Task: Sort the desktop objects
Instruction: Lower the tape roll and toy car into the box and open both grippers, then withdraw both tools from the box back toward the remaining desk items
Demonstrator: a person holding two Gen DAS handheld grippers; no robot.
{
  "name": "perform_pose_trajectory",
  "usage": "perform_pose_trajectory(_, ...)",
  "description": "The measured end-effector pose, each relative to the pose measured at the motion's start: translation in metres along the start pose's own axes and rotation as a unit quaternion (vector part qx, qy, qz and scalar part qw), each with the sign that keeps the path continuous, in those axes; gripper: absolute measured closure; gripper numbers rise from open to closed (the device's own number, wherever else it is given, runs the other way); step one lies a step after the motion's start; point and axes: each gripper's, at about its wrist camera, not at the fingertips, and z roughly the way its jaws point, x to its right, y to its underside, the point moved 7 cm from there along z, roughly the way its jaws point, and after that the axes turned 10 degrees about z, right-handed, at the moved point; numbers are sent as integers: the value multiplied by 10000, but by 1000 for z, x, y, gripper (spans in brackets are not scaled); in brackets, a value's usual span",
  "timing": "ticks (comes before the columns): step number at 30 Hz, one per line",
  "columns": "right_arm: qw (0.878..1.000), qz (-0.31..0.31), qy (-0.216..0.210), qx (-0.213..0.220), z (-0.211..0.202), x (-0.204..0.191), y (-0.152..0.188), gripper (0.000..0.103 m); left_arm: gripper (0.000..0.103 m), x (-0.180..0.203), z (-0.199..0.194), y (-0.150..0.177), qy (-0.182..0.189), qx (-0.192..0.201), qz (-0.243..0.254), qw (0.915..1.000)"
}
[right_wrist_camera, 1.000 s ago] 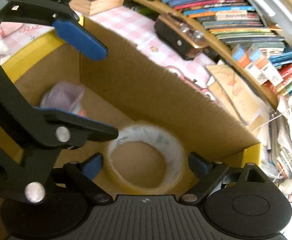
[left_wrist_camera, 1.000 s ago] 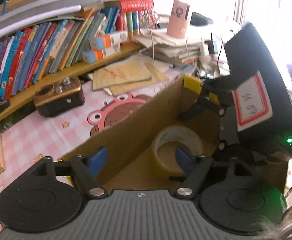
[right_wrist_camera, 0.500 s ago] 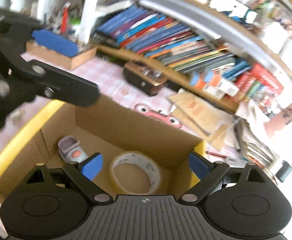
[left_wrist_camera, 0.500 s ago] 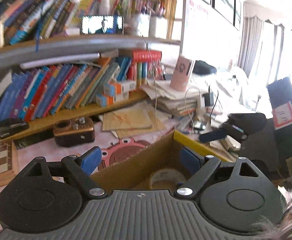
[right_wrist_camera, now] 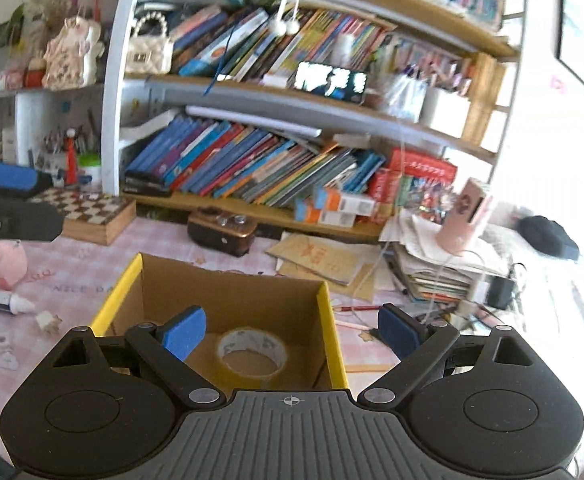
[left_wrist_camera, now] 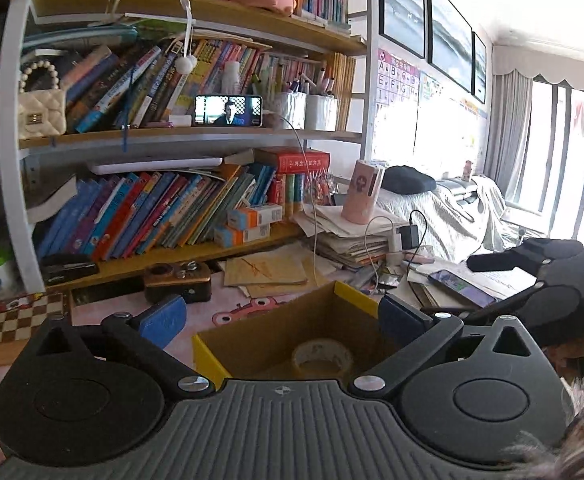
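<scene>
From the left wrist, my left gripper [left_wrist_camera: 279,318] has risen clear of the cardboard box [left_wrist_camera: 251,344], jaws opening with nothing between them; the tape roll [left_wrist_camera: 322,356] lies flat inside, so that item looks sorted. From the right wrist, my right gripper [right_wrist_camera: 292,330] stands spread and empty above the box; small items [right_wrist_camera: 15,304], somewhat blurred, probably wait on the desk [right_wrist_camera: 71,256].

Both wrist views look forward and slightly down over the table toward the shelves [left_wrist_camera: 195,136], left from left of right. Both share the box [left_wrist_camera: 275,340] [right_wrist_camera: 227,292] close below.
</scene>
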Motion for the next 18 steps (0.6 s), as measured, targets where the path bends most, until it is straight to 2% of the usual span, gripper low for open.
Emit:
perform_pose_trajectory(5,9997,218,58,23,-31,-10,21,8,0,3,-27,26,-133,-160,-35,9998)
perform_pose_trajectory(12,9978,621,168,-138,-55,-31,57,8,0,0,-58,75,-293,-635,-247,9972)
perform_pose_trajectory(18,9932,1070,117,-447,-59,-63,95,8,0,-11,-79,118,-701,-1049,-404,9912)
